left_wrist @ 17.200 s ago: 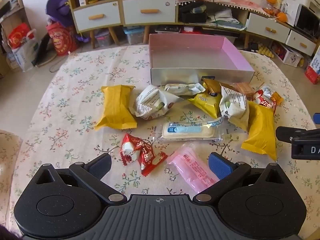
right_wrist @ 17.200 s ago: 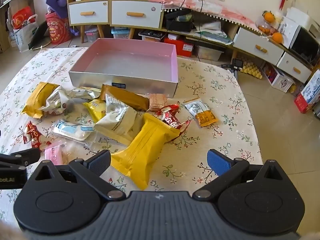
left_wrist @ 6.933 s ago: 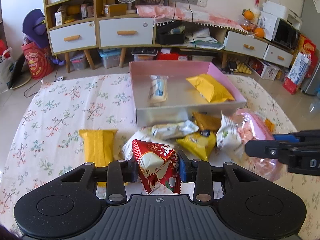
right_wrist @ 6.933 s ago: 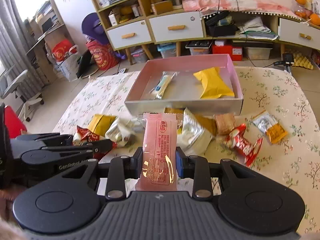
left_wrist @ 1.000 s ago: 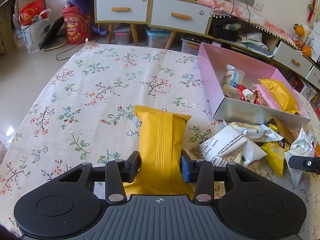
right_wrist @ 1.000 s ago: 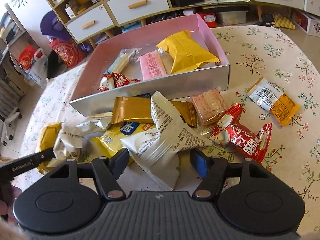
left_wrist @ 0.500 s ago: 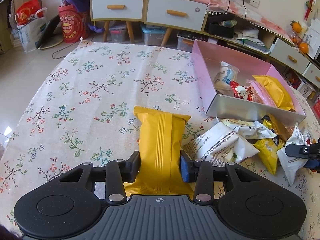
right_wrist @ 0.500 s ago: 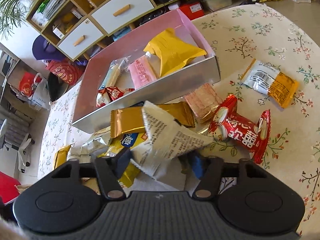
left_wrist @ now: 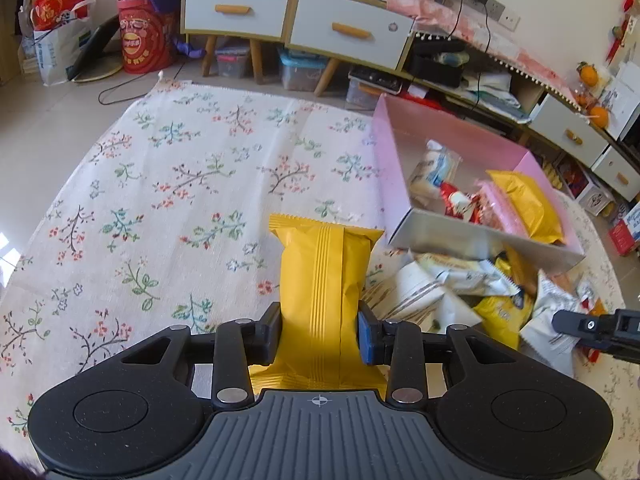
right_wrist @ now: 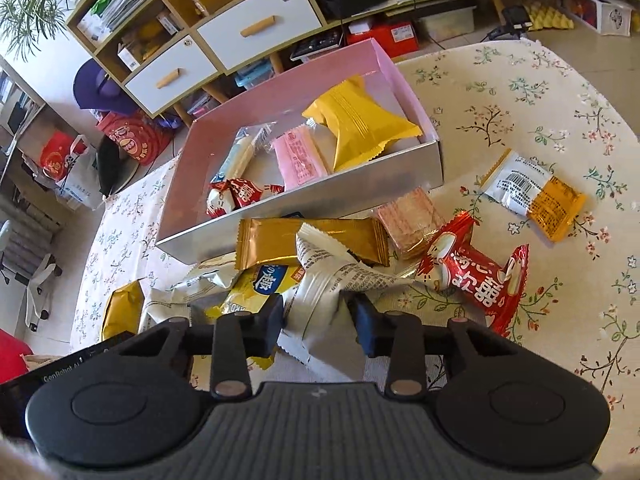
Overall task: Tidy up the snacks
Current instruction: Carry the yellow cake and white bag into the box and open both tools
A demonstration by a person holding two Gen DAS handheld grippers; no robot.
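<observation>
**Now both grippers carry snacks toward the box**

Freshly clamped, the right gripper (right_wrist: 314,314) pinches a crinkled white printed packet (right_wrist: 328,280); the left gripper (left_wrist: 319,330) grips a yellow pillow pack (left_wrist: 322,280), raised since a second ago. Pink-lined cardboard box (right_wrist: 416,92) waits nearby, four snacks in.

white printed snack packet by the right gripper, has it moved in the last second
Yes. The white printed packet was flat on the tablecloth in front of the box; now the right gripper has shut on it, crumpling it and tipping its top toward the gold bar.
</observation>
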